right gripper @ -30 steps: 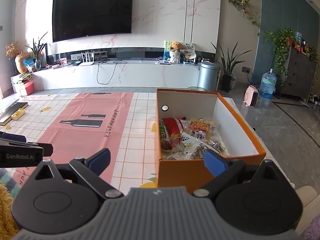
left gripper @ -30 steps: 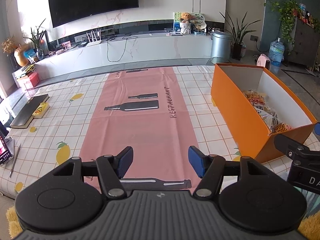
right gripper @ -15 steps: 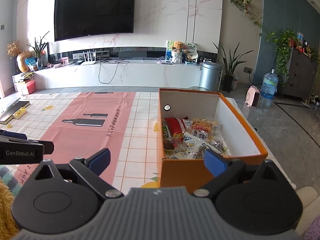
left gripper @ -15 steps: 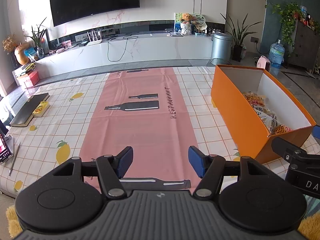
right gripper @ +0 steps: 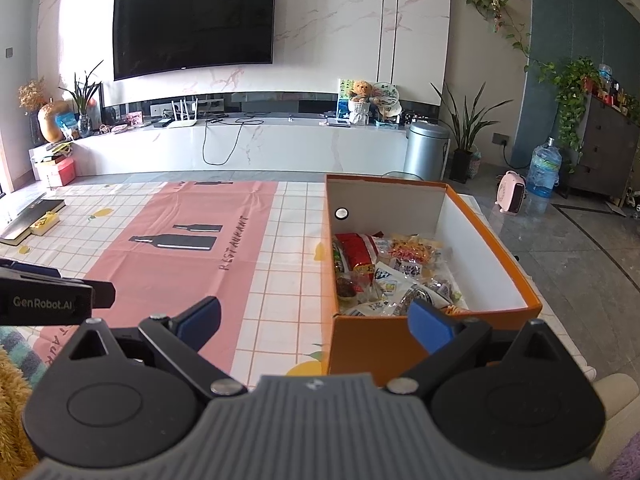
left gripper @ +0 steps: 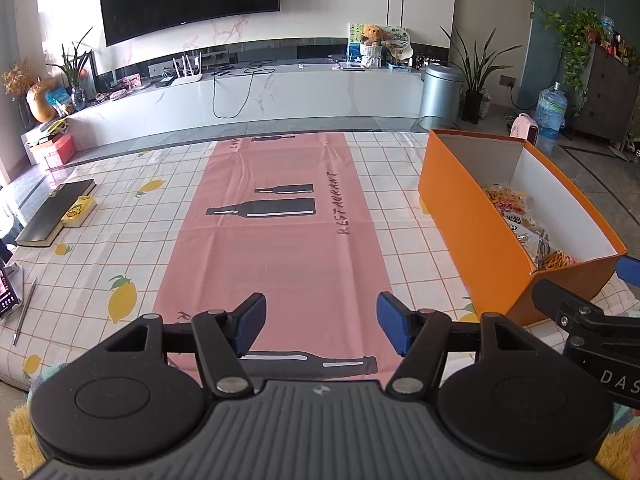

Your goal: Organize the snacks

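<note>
An orange box (right gripper: 494, 240) with white inner walls stands on the right side of the table; it also shows in the left wrist view (left gripper: 472, 216). Several snack packets (right gripper: 392, 268) lie inside it, seen partly in the left wrist view (left gripper: 520, 224). My left gripper (left gripper: 320, 324) is open and empty, low over the pink runner (left gripper: 280, 220) near the table's front edge. My right gripper (right gripper: 314, 320) is open wide and empty, just in front of the box's near wall.
A checked tablecloth (left gripper: 120, 240) with lemon prints covers the table. A black book (left gripper: 56, 212) and a small yellow pack (left gripper: 78, 212) lie at the far left. A pen (left gripper: 24, 312) and a device lie at the left edge. A TV wall stands beyond.
Both views have risen and pulled back slightly. The jaws have stayed open and nothing was picked up.
</note>
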A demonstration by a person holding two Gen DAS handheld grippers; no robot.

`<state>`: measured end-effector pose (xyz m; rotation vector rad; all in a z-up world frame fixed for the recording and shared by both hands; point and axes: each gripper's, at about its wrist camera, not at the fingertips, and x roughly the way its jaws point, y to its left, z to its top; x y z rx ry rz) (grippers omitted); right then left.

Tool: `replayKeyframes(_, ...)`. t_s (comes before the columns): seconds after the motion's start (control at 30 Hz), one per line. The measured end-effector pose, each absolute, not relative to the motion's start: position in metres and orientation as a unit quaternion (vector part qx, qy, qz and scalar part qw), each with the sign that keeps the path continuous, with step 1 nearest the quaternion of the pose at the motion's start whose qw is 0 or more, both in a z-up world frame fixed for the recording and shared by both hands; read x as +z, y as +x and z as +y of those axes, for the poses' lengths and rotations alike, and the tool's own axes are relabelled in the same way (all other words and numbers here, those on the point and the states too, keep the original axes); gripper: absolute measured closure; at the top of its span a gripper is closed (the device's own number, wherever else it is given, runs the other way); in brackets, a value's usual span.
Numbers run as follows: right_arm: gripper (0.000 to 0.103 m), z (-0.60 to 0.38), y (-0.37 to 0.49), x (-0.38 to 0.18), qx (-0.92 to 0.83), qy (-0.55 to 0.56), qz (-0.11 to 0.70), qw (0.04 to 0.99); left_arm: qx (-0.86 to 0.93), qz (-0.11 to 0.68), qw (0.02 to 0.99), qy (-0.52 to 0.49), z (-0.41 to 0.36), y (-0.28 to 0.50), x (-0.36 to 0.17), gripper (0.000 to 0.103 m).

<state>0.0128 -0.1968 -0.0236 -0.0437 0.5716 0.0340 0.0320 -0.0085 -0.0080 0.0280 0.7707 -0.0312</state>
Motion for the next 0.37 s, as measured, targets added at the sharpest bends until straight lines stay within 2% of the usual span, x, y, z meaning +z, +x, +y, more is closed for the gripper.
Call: replayKeyframes(0.37,0.006,-0.1942,0.0117,-0.0235,0.020,-0.025,0.284,0.958,-0.012,0.374,0.927,0.009,-0.0048,0.0306,-0.0074,0.028)
